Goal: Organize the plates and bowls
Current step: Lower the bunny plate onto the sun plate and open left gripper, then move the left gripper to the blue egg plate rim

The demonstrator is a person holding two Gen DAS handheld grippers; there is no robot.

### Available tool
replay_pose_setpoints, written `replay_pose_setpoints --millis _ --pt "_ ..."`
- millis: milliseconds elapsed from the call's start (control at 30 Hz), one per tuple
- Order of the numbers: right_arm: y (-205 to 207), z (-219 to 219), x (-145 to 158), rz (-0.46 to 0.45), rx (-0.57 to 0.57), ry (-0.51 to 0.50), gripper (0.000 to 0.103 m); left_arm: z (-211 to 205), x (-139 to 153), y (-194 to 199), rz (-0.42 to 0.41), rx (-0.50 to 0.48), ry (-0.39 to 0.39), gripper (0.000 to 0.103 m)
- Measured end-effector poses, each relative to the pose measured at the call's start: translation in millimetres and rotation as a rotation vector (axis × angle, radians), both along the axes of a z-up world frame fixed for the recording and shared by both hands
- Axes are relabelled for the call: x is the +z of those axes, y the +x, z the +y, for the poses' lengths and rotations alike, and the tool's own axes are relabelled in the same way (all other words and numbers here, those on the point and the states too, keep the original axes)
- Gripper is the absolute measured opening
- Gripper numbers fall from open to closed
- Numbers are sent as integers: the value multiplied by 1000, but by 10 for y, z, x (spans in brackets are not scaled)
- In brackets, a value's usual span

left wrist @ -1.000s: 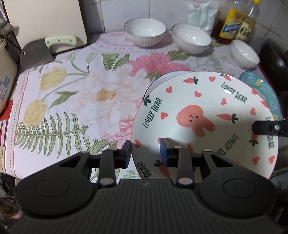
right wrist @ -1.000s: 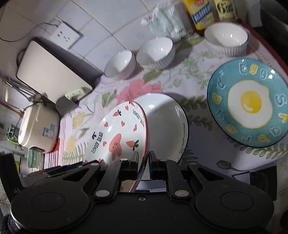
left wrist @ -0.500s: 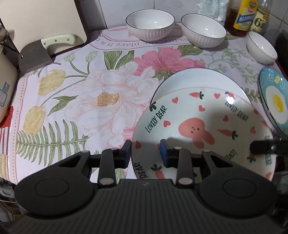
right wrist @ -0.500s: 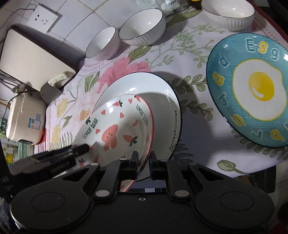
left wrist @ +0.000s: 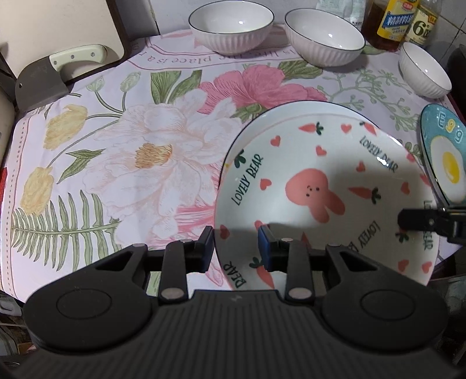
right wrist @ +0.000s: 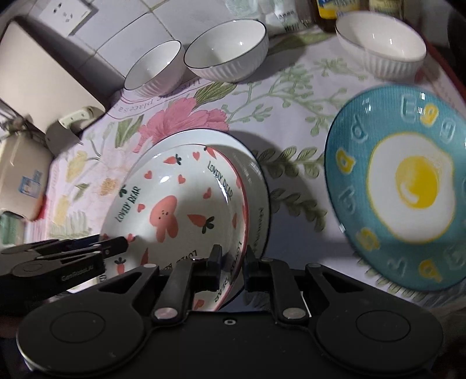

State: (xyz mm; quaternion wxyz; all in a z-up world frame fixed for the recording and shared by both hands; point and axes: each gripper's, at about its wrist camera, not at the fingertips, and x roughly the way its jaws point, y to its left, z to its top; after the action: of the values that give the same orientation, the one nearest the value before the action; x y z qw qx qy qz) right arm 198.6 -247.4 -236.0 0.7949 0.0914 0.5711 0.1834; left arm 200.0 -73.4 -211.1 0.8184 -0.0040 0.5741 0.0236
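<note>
While both grippers' jaws straddled its rim without clamping, the stiff, glossy, breakable rabbit-print ceramic plate (left wrist: 317,186) lay on the white plate (right wrist: 256,186).

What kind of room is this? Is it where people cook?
Most likely a home kitchen counter. A cleaver lies by a cutting board, bottles of oil or sauce stand against a tiled wall, and bowls and plates sit on a flowered cloth.
</note>
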Motion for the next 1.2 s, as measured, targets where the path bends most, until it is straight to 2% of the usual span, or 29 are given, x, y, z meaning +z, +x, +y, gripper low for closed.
replay_pose_setpoints --millis 167,400,500,600,700,900,1100,1200 --pt "21 86 34 -51 51 -73 24 -32 -27 14 8 5 12 31" --pt "-85 323 73 -144 146 -207 39 -65 -44 42 33 34 32 30" --pt "-133 381 65 -196 161 -244 41 -73 -44 40 38 47 38 31" --pt "-194 423 62 -243 176 -293 47 -83 -27 12 39 52 36 32" --pt "-283 447 56 -288 184 -356 47 -87 29 -44 34 63 14 36" --pt "-423 294 203 -299 181 -263 47 -142 206 -201 36 47 14 42" --pt "-658 31 520 -296 196 -144 51 -238 522 -432 48 9 6 51" --pt "-795 -126 717 -317 224 -95 59 -332 707 -555 37 -23 15 55"
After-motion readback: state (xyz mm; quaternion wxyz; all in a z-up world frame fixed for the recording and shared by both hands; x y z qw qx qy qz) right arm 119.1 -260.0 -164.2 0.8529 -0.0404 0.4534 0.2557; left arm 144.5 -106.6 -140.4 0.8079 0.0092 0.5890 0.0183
